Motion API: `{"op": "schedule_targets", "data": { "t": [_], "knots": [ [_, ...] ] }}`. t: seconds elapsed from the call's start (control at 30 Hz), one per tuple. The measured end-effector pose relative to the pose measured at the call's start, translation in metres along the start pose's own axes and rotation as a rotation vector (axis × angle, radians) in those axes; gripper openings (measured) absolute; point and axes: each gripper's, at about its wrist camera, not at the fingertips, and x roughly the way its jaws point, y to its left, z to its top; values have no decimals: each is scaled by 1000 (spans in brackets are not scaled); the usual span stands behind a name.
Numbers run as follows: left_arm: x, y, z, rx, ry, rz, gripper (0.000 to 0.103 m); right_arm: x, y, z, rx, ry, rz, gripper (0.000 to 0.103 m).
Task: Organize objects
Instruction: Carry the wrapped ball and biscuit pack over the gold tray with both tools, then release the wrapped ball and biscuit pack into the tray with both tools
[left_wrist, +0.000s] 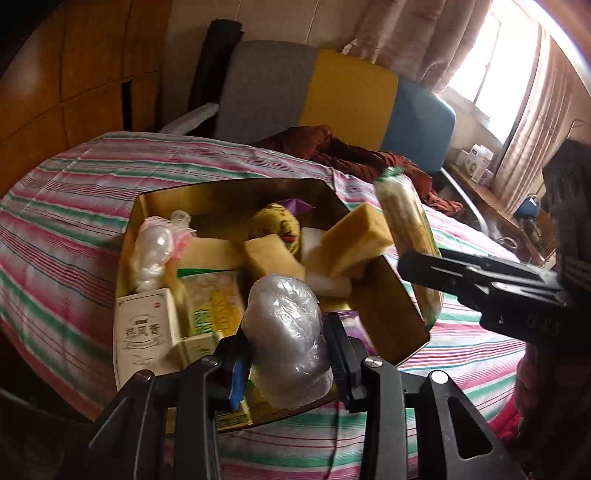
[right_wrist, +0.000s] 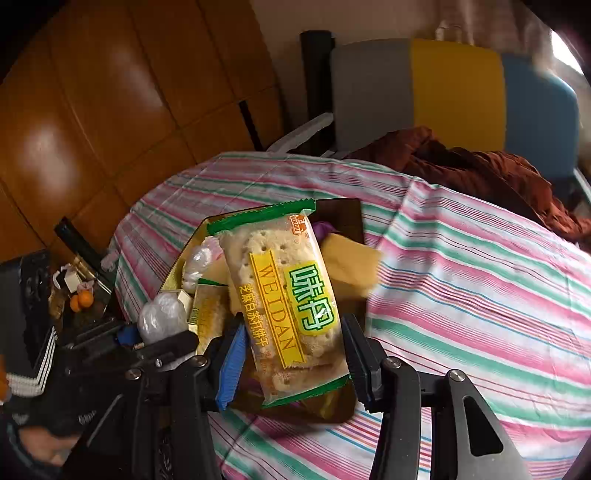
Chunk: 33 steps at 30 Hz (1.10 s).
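The left gripper (left_wrist: 288, 347) holds a crumpled ball of clear plastic wrap (left_wrist: 286, 332) between its pads, jaws narrow and closed on it. The ball hangs over the near, six o'clock edge of the gold box (left_wrist: 388, 317), which sits on the striped cloth (left_wrist: 74, 206). The right gripper (right_wrist: 291, 354) is closed on a cracker packet (right_wrist: 284, 299), gripped across its lower half, with the green-edged top end sticking out toward twelve o'clock over the box. In the left wrist view the same packet shows at about two o'clock from the box, just past its right wall.

The plastic ball looks very light and soft, and it probably squashes under the pads, so a grip across its widest middle should keep it from slipping out. Its glossy film may be slick.

The packet is likely light but fragile: the crackers inside can snap if squeezed hard or bent. Its wrapper is smooth and loose at the sealed ends, so the flat middle over the crackers is the better hold, not the crimped edges.

Inside the box lie a white carton (left_wrist: 144, 328) at seven o'clock, tan sponge blocks (left_wrist: 354, 243) at one o'clock and a yellow ball (left_wrist: 275, 221) at twelve.
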Motion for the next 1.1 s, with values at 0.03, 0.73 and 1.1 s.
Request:
{"op": "schedule_targets", "data": {
  "t": [0.03, 0.73, 1.1],
  "knots": [
    [0, 0, -1, 9, -4, 11, 37, 4, 4, 1, -6, 6, 0, 50],
    [21, -3, -5, 21, 24, 19, 38, 30, 7, 3, -19, 50, -53, 51],
    [27, 0, -5, -15, 41, 7, 46, 34, 0, 2, 27, 41, -34, 51]
  ]
}}
